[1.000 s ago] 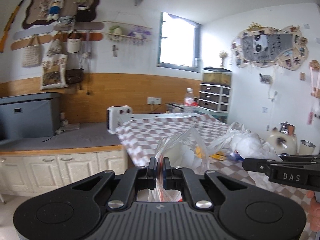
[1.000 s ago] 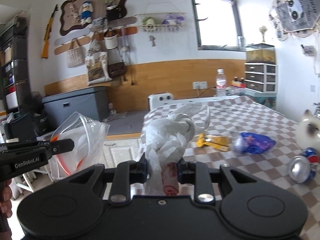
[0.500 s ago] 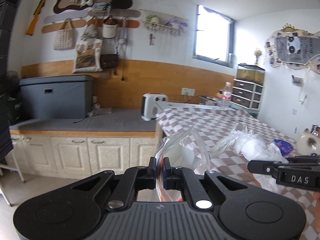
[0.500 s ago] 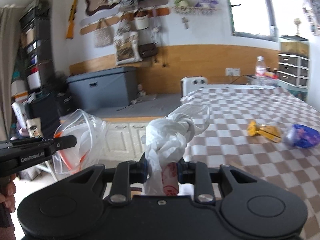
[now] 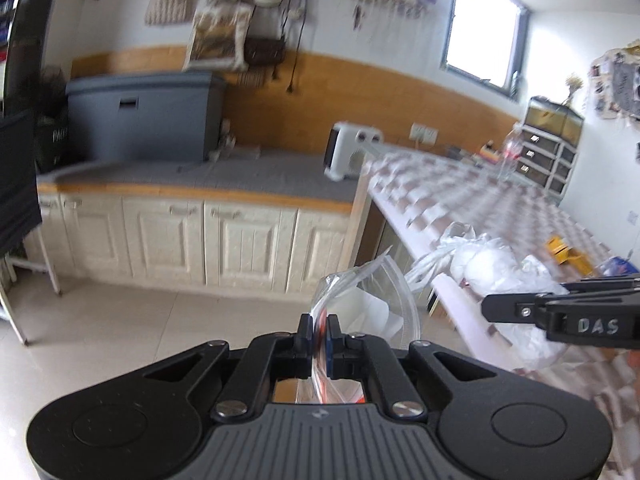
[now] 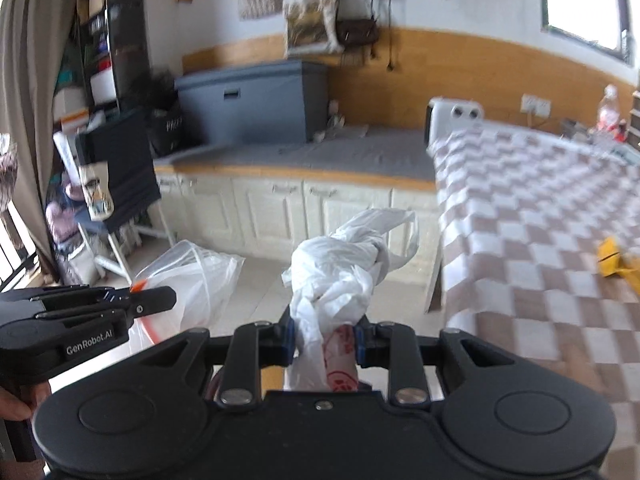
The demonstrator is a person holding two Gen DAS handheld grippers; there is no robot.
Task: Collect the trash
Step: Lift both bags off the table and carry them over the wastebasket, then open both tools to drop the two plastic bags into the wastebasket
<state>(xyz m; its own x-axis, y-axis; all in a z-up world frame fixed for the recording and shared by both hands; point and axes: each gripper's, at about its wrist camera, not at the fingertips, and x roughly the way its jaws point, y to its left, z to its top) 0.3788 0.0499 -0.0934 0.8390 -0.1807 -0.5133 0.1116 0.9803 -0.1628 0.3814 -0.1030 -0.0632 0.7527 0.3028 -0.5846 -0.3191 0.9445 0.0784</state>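
Observation:
My left gripper is shut on the rim of a clear trash bag with an orange strip; the bag hangs open off the table's left edge. It also shows in the right wrist view, held by the left gripper. My right gripper is shut on a knotted white plastic bag with red print, held in the air to the right of the clear bag. In the left wrist view the white bag sits by the right gripper. A yellow wrapper lies on the checkered table.
White cabinets with a grey countertop stand behind, with a grey box and a white appliance on top. A dark folding stand is at the left. A blue wrapper lies on the table. Tiled floor lies below.
Both grippers have swung left and away from the table, now over the floor, each still holding its bag. The white bag has come closer to the clear bag's opening.

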